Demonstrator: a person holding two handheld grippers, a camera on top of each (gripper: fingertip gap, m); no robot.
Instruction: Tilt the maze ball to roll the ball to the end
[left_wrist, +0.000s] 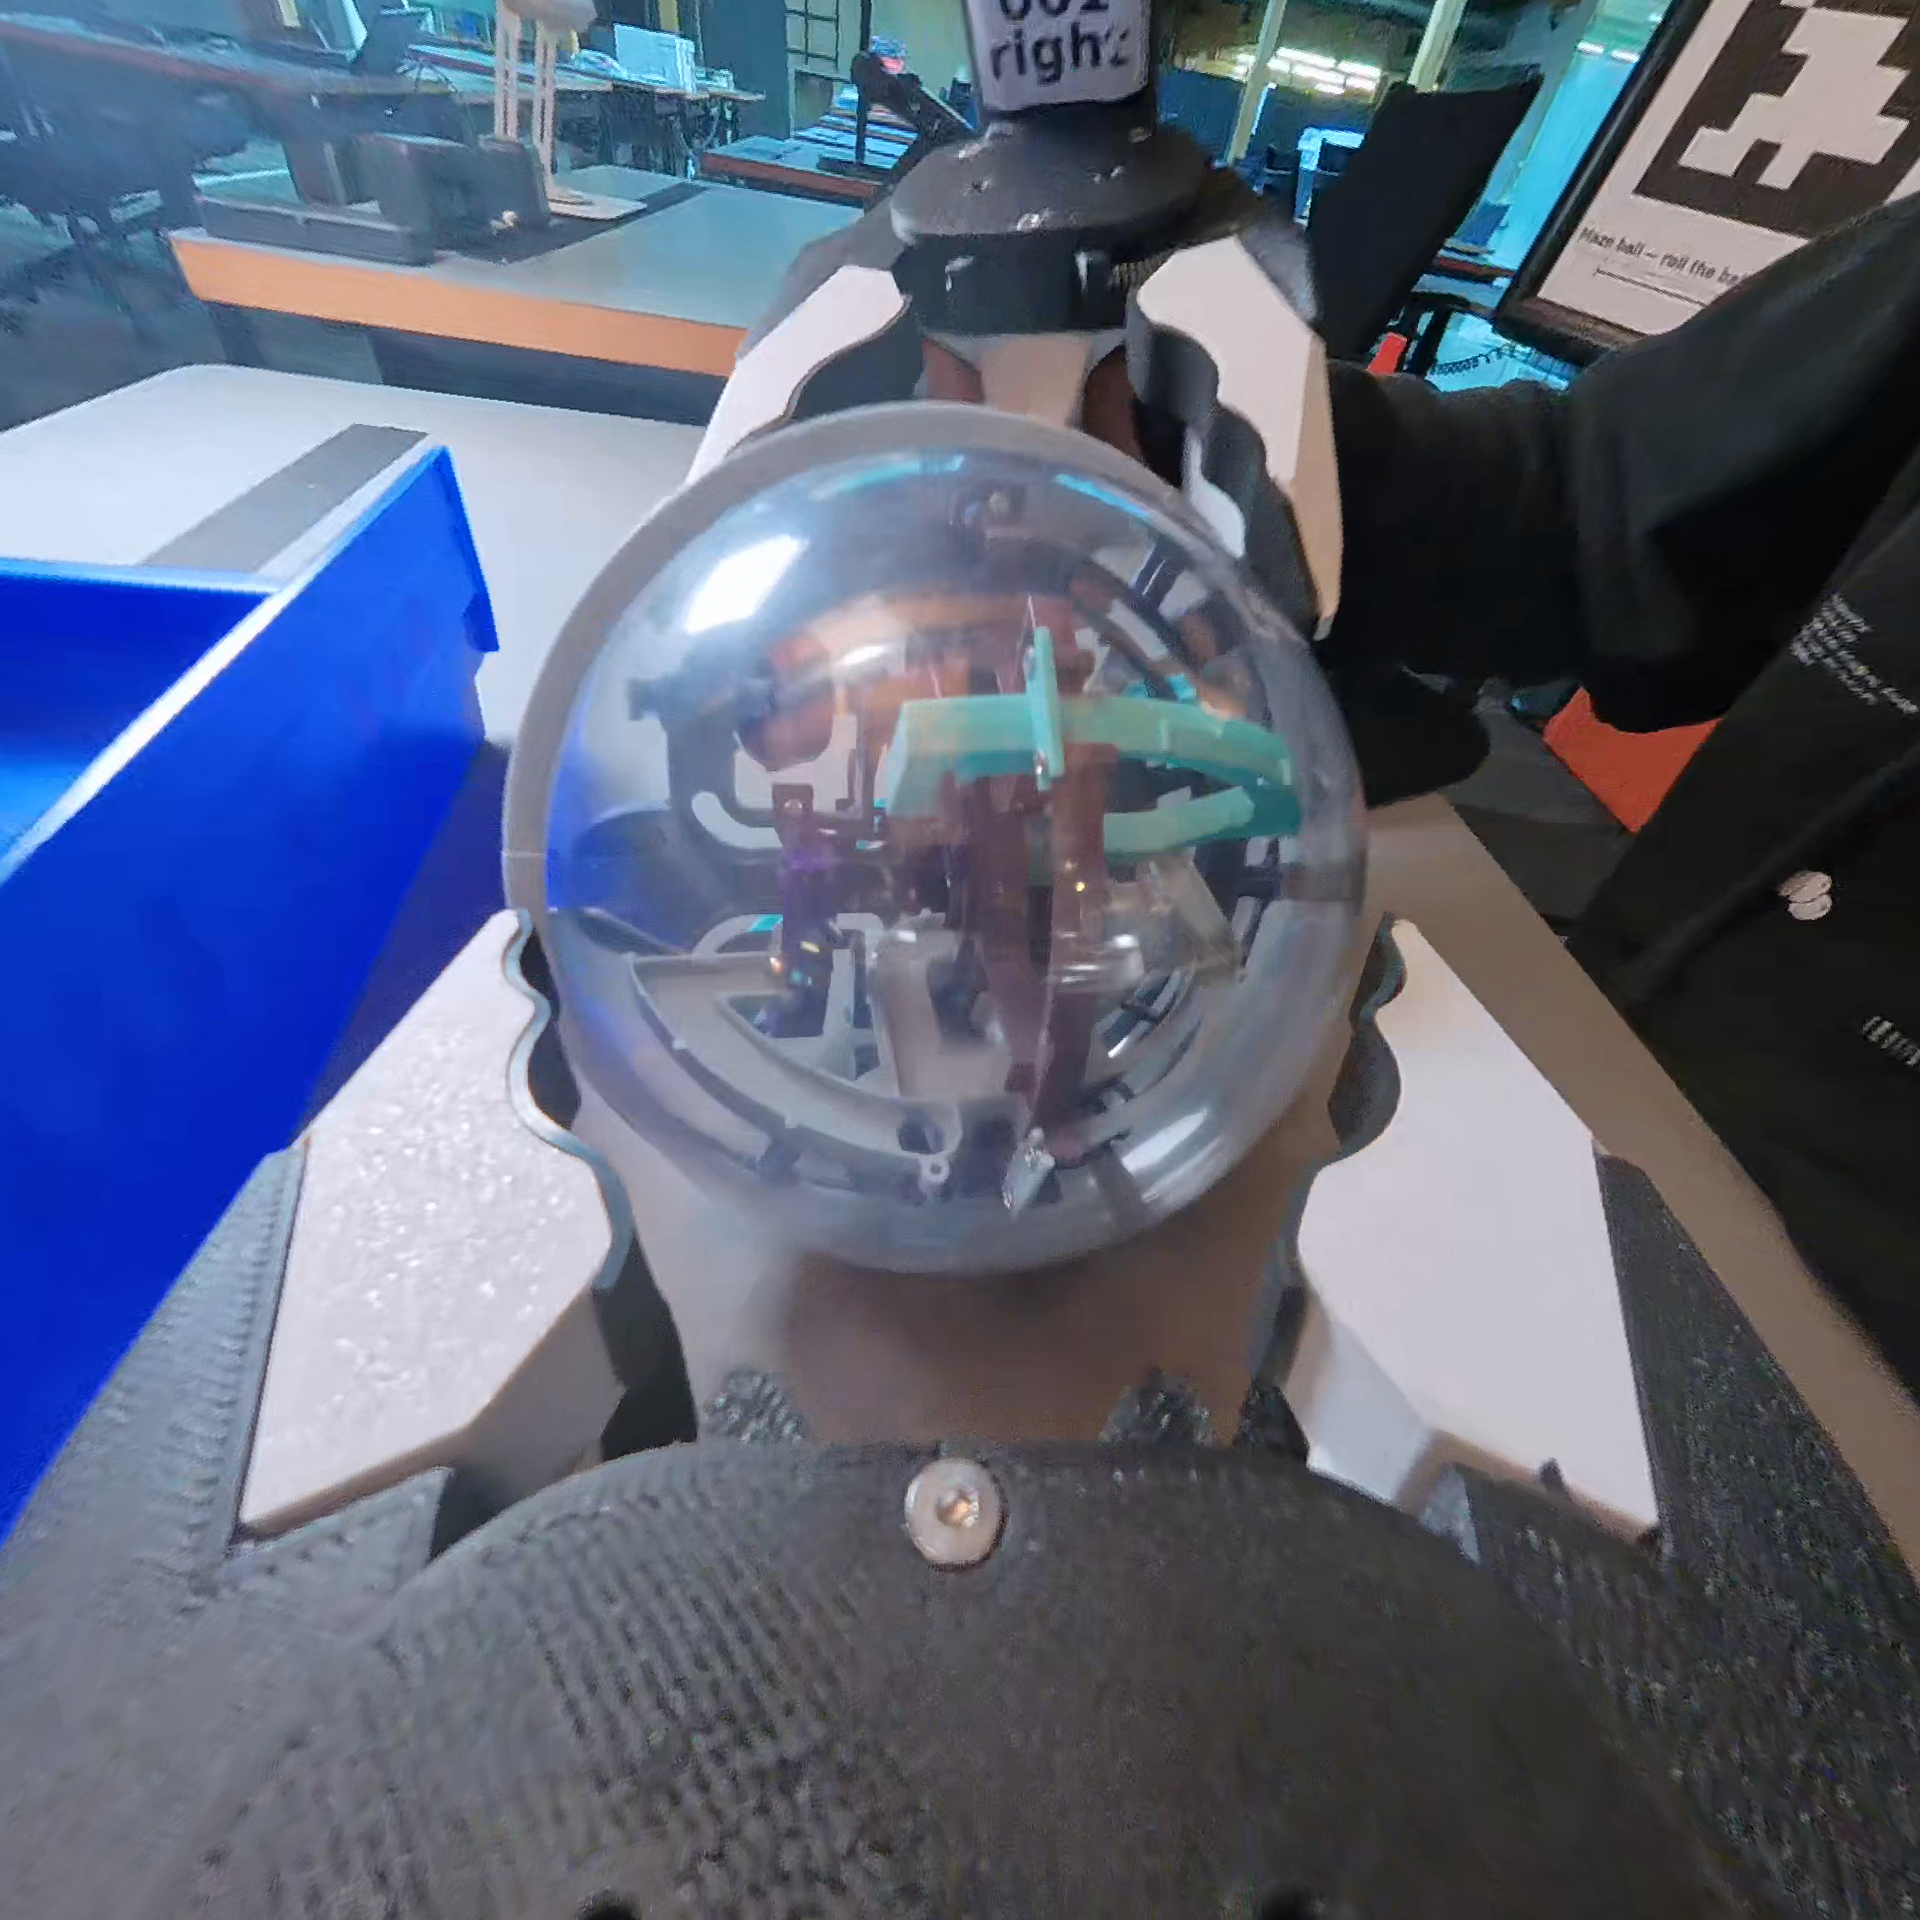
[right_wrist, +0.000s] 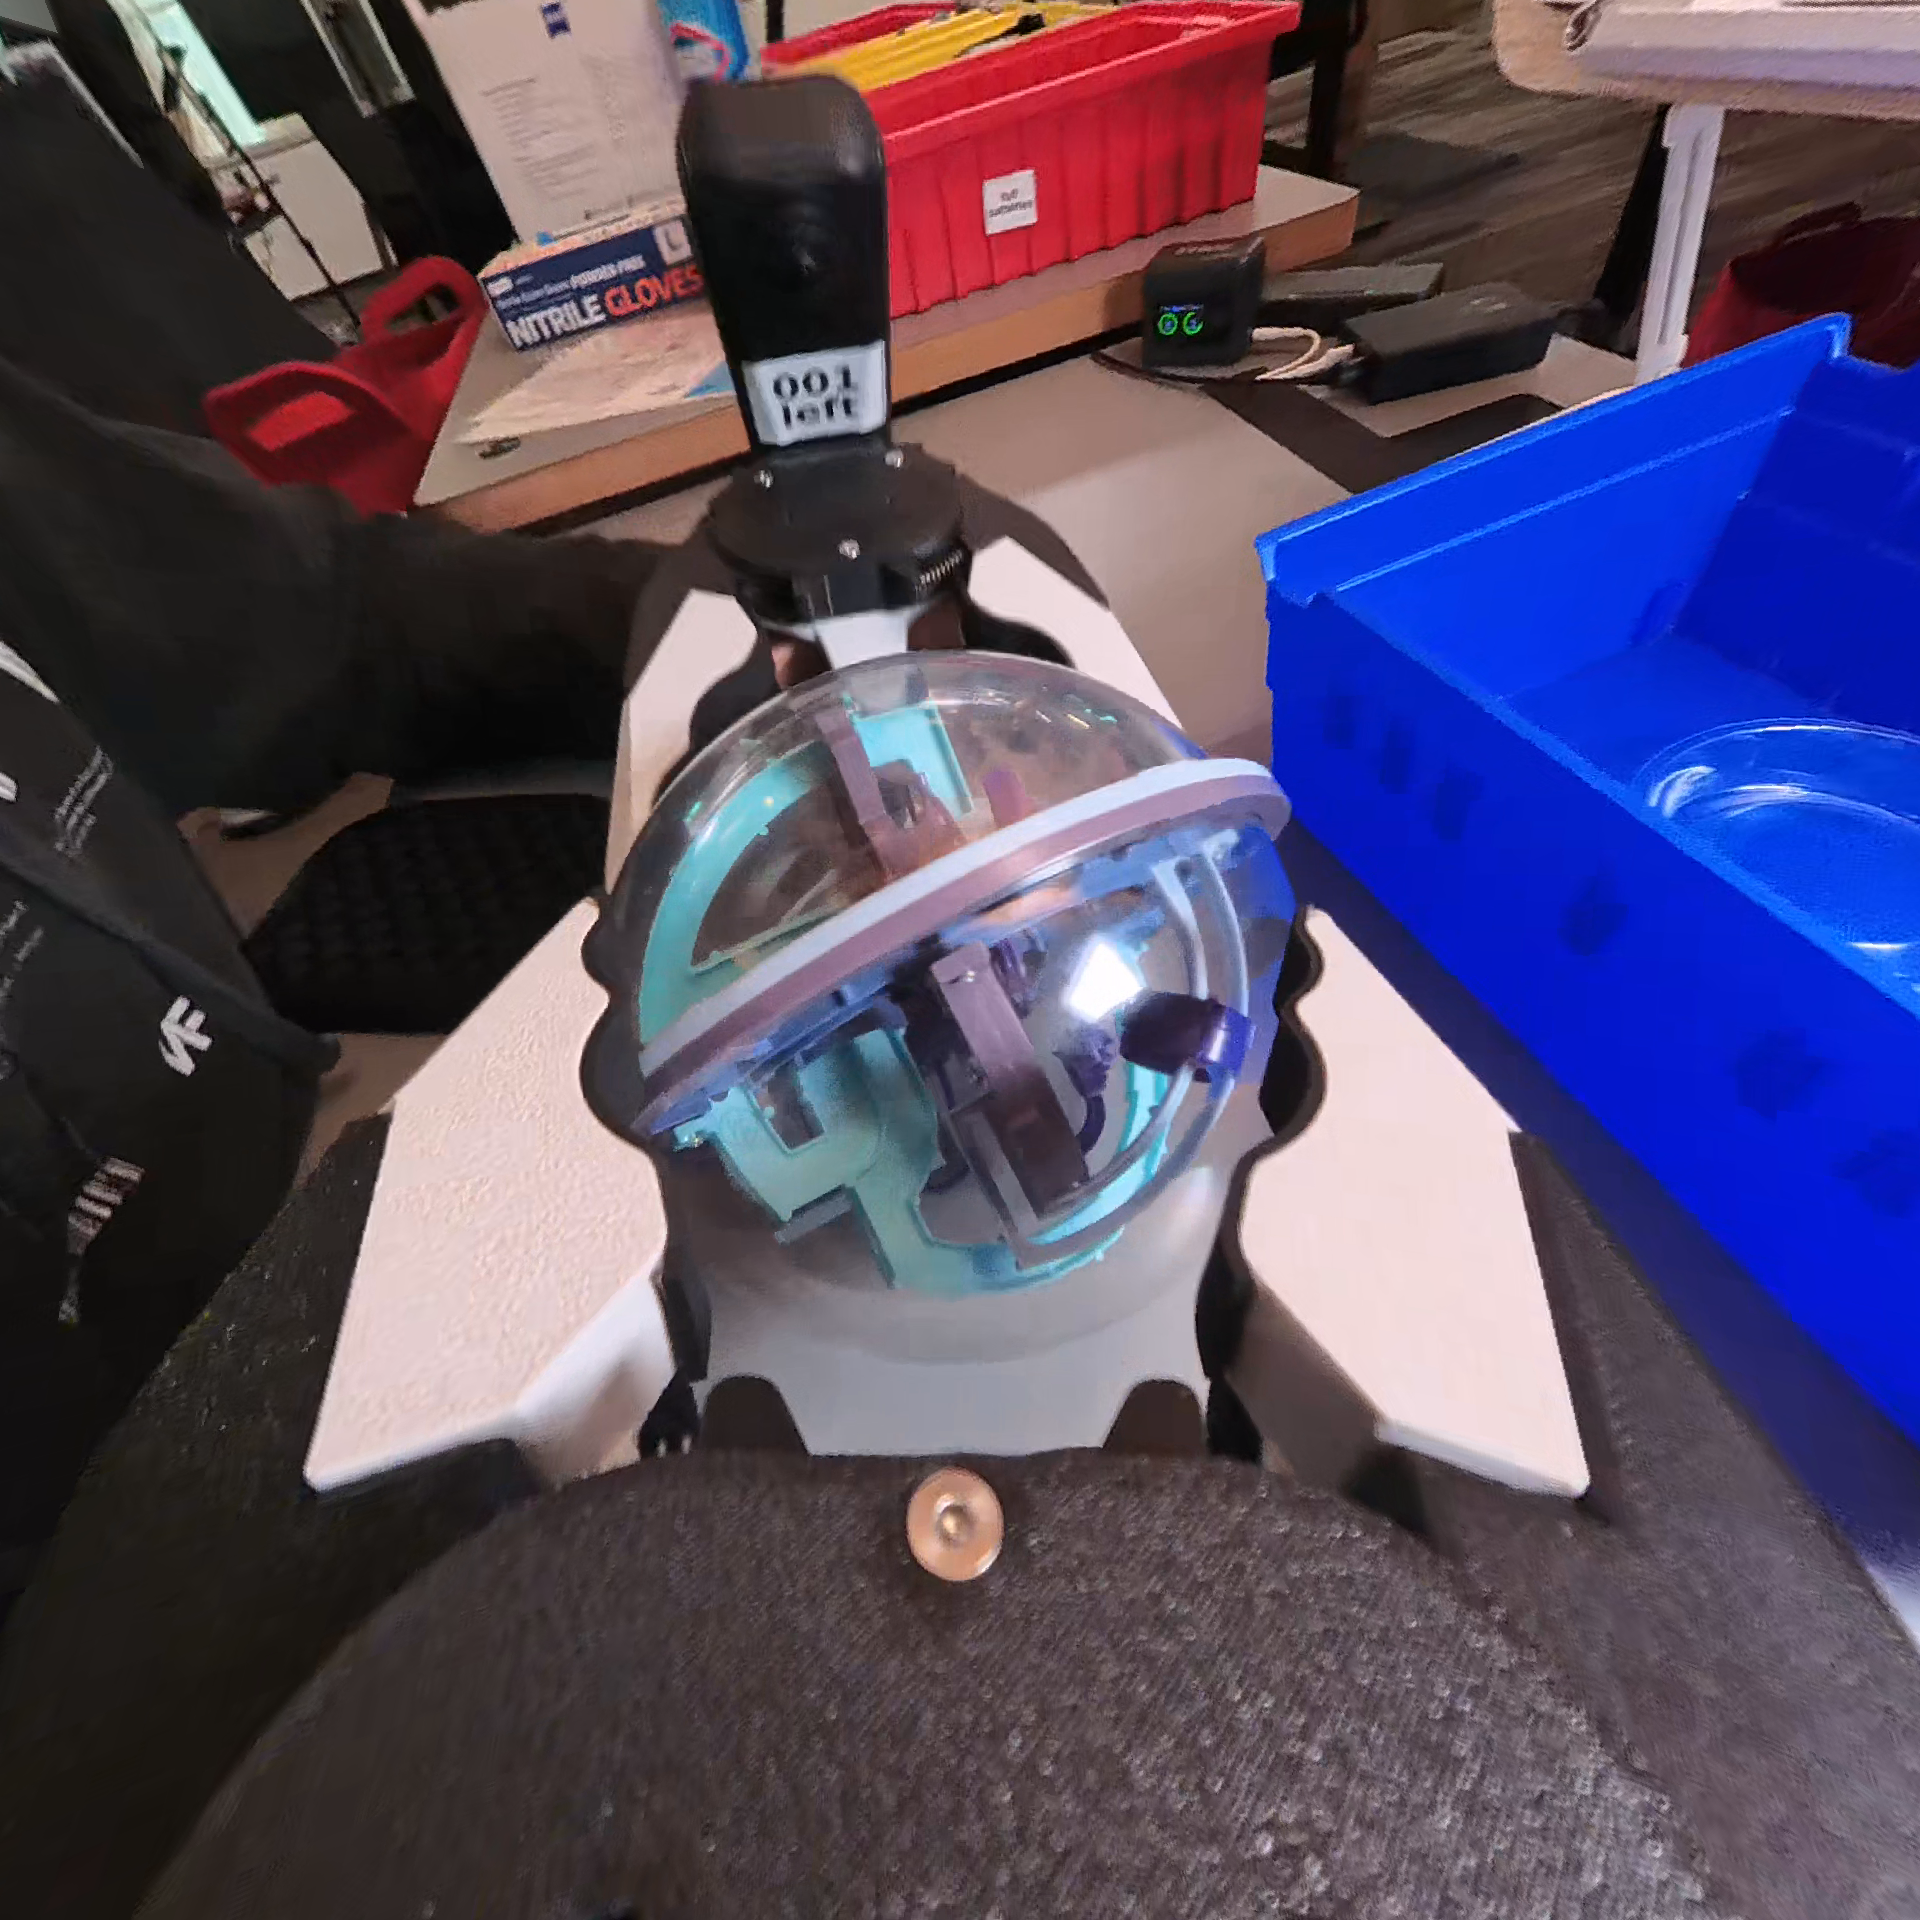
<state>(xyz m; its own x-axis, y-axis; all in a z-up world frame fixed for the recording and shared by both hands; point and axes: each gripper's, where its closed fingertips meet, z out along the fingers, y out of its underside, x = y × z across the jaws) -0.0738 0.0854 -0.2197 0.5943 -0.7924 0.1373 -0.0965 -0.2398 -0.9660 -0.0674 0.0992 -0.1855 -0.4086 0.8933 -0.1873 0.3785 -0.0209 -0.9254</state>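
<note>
Held maze ball (left_wrist: 935, 842) between both: left hand-held gripper (left_wrist: 945, 1029) clenched on it from 6 o'clock, right hand-held gripper (left_wrist: 1013, 416) clenched from 12 o'clock, above surface (left_wrist: 260, 457); blue bin (left_wrist: 208, 831) at 9 o'clock.

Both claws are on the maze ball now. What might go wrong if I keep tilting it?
1. The maze ball is a smooth clear sphere held only between the left claw and the right claw from opposite sides; uneven pressure while tilting may let it slip.
2. The blue bin sits close beside the ball, so a wide tilt may bump its wall.
3. Glare and blur hide the small ball inside, so its progress is hard to judge.
</note>
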